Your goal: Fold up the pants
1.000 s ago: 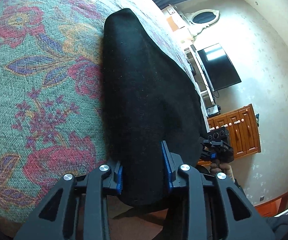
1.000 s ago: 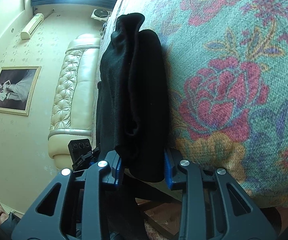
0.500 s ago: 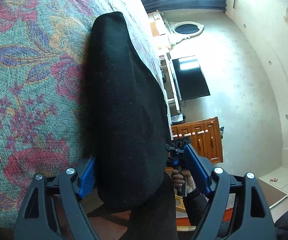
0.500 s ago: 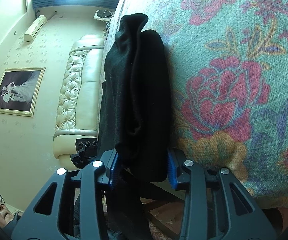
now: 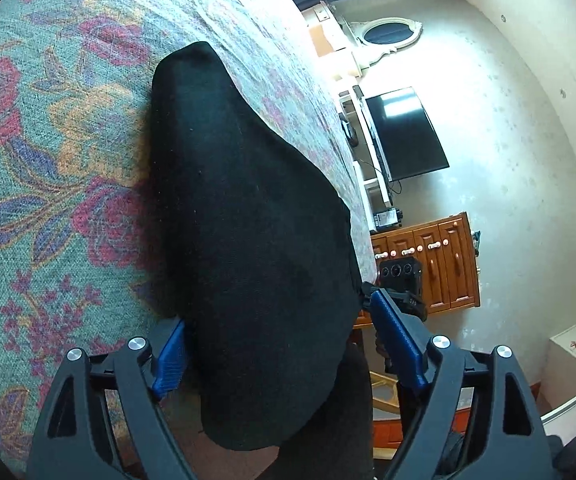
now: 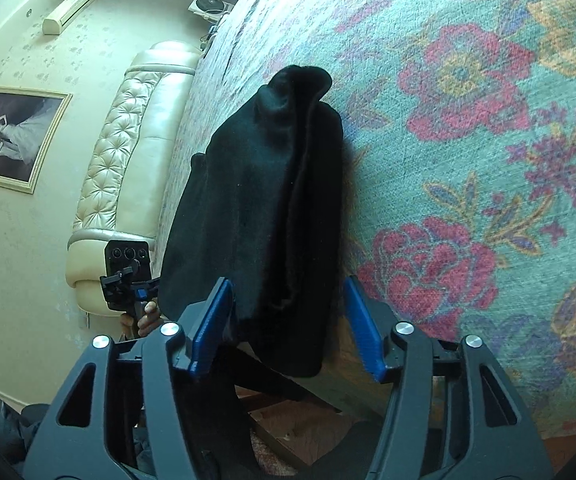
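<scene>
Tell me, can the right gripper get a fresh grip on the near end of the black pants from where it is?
Probably yes: the right gripper is opening, its blue pads straddling the near end of the pants with nothing in between.

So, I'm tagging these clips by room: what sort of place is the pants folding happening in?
Most likely a home bedroom. The black pants lie on a bed with a floral bedspread and a tufted cream headboard; a TV and a wooden cabinet stand against the wall.
</scene>
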Available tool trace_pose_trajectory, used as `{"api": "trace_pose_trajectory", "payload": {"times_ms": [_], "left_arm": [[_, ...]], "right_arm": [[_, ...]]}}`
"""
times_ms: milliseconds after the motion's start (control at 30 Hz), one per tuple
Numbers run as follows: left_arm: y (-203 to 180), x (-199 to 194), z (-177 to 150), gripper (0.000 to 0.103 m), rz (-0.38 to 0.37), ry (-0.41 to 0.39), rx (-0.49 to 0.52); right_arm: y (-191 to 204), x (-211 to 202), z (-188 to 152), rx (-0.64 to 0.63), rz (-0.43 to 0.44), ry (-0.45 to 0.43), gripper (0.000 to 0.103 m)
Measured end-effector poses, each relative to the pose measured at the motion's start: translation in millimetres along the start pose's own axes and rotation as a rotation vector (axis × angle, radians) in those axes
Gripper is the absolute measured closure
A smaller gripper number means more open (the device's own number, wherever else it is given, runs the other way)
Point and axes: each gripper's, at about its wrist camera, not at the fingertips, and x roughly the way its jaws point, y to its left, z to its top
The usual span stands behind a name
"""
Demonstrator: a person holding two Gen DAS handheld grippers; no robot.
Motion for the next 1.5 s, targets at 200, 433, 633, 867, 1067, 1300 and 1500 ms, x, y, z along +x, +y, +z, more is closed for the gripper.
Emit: {"api": "trace_pose_trajectory", "payload": {"times_ms": [200, 433, 633, 867, 1067, 1300, 1500], "left_arm": [[-34, -7, -30, 0.021, 0.451, 0.005, 0.400], [-46, -2, -25, 0.021, 0.603, -0.034, 0.542], [-32, 12, 4, 0.021, 0.473, -0.041, 0.393], [-28, 39, 36, 0.018, 0.418, 0.004, 0.321], [-6, 35, 54, 0.018, 0.360, -0.005, 0.210], [7, -1, 49, 0.018, 0.339, -0.090, 0.140], [32, 0, 68, 0.017, 0.287, -0.075, 0.061]], "right_arm": [[-27, -40, -2, 0.087, -0.024, -0.117, 0.036], [-16, -25, 12, 0.077, -0.011, -0.132, 0.033], [-4, 0, 38, 0.072, 0.019, -0.120, 0.030], [3, 32, 67, 0.064, 0.017, -0.080, 0.029], [13, 50, 85, 0.047, 0.010, -0.087, 0.020], [20, 52, 88, 0.050, -0.004, -0.089, 0.016], [11, 37, 84, 0.051, -0.037, -0.125, 0.016]]}}
